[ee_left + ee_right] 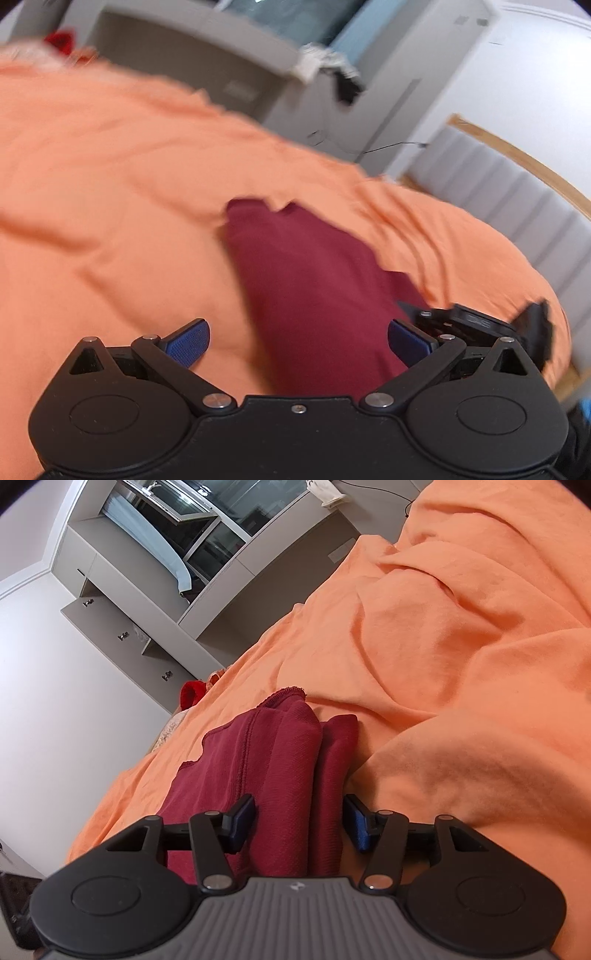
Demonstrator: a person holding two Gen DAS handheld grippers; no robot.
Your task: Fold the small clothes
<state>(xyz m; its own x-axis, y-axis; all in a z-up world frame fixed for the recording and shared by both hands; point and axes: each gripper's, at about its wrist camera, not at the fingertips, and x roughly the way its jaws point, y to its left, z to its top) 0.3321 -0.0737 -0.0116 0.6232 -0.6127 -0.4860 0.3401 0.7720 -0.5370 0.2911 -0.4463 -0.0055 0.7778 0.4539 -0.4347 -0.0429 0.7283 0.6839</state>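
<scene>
A dark red garment point(280, 760) lies folded on the orange bedsheet point(461, 646), its doubled edge running away from the camera. My right gripper point(300, 823) sits low over its near end. The thick fold lies between the blue pads point(242, 821), which stand apart without visibly squeezing it. The left wrist view is blurred. It shows the same red garment point(310, 288) below my left gripper point(299, 345), whose jaws are spread wide with nothing gripped. Part of the right gripper's black body point(480, 325) shows just beyond the left gripper's right finger.
The orange sheet point(110, 184) is rumpled, with a raised bulge point(461, 768) right of the garment. Grey cabinets with drawers point(140, 627) and a window stand past the bed's edge. A red item point(192, 694) lies at that edge. A padded headboard point(498, 184) is at the right.
</scene>
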